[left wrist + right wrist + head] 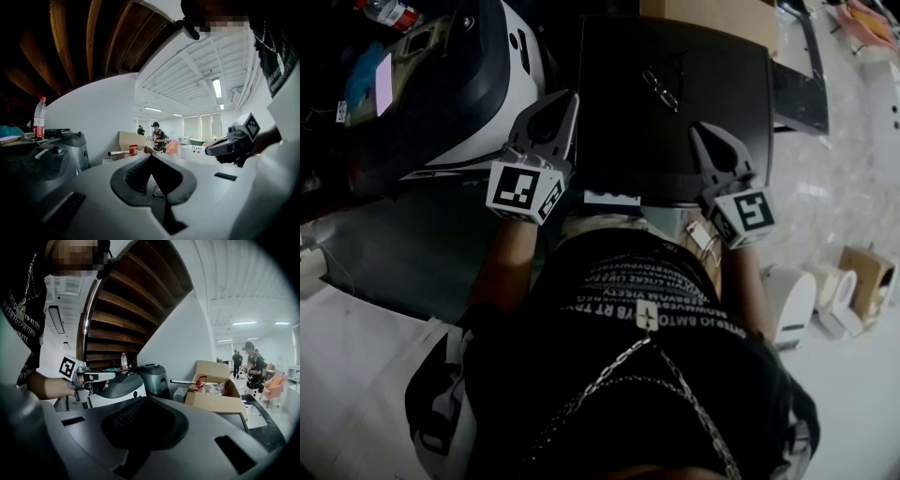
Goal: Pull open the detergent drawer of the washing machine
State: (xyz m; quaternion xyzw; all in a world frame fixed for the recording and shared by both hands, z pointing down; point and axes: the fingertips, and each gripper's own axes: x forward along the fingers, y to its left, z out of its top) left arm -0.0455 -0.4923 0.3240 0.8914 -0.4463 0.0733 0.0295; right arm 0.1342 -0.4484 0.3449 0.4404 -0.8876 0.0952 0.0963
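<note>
Both your tools are shut and carry nothing. The left gripper (569, 97) has its dark ribbed jaws pressed together to a point, and its own view (151, 157) shows nothing between them. The right gripper (700, 134) is just as tightly closed and bare in its view (144, 400).

Both point almost level, away from you, over the near edge of the black flat-topped rectangular machine (675, 103). A pair of thin wire-framed glasses (661, 87) lies on its top, ahead of the jaws and between the two tools.

The detergent drawer shows in no view. I take the black machine for the washer. If so, the drawer front sits below and behind your jaw tips, on the face turned toward you, hidden by the top's edge and your body. Only a small white label (611, 198) shows at that edge, between the two grippers and nearer you than their tips.

A drawer front there would likely run sideways along that edge and slide out toward you. So the jaws must drop and open first.

Your left jaws hang at the top's left near corner, the right ones further in from the right side. Off the left jaws' outer side stands a rounded grey-and-white appliance (459, 89), and I cannot rule it out as the washer. Either way the left hand looks the nearer one.
</note>
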